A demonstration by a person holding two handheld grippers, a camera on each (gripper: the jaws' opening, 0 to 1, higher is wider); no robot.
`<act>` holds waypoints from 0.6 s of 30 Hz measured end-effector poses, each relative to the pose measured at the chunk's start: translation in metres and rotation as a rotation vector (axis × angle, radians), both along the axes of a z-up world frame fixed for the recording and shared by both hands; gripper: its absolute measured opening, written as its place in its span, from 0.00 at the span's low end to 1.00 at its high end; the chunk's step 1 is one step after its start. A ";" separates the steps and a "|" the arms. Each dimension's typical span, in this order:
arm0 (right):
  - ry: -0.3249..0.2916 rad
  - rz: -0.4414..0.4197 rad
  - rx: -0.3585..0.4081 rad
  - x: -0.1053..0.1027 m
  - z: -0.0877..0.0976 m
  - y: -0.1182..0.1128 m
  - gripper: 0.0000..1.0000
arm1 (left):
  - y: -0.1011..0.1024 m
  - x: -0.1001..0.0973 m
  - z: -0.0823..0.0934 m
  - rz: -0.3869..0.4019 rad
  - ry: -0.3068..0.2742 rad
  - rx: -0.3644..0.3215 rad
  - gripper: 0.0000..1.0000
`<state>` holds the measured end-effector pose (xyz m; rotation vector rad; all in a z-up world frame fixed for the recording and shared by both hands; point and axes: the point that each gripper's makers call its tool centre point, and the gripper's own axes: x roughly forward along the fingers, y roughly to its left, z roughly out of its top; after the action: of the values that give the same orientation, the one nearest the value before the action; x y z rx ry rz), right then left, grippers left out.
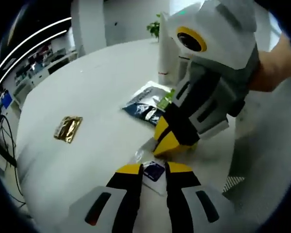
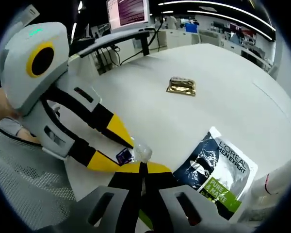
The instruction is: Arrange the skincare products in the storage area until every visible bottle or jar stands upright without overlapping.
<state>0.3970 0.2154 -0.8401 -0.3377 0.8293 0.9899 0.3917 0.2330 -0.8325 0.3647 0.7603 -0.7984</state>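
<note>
A small clear sachet with a dark blue label [image 1: 154,171] [image 2: 124,156] lies on the white table [image 1: 102,77] between the spread jaws of my left gripper [image 1: 154,169] [image 2: 120,149], which is open. My right gripper [image 2: 143,168] [image 1: 165,141] comes in from the right of the left gripper view, its yellow tips closed on the sachet's crumpled clear end [image 2: 143,152]. A dark blue L'Oreal pouch [image 1: 146,108] [image 2: 218,170] lies flat just beyond. A tall white bottle [image 1: 167,58] [image 2: 276,184] stands upright behind the pouch.
A gold foil packet [image 1: 68,128] [image 2: 182,86] lies alone farther out on the table. A grey mesh chair [image 2: 24,189] is beside the table edge. A green plant [image 1: 155,28] stands past the table, and a monitor [image 2: 128,12] and desks are in the background.
</note>
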 end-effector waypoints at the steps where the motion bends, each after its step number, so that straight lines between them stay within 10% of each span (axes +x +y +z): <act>1: -0.002 0.003 -0.002 0.000 0.000 0.000 0.01 | 0.000 0.000 0.000 0.007 0.006 -0.004 0.23; 18: -0.125 0.039 0.020 0.006 0.027 -0.005 0.19 | 0.002 0.001 -0.004 -0.001 0.021 0.021 0.23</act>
<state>0.4029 0.2106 -0.8133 -0.3960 0.7013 1.0024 0.3928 0.2352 -0.8365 0.3762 0.7890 -0.7967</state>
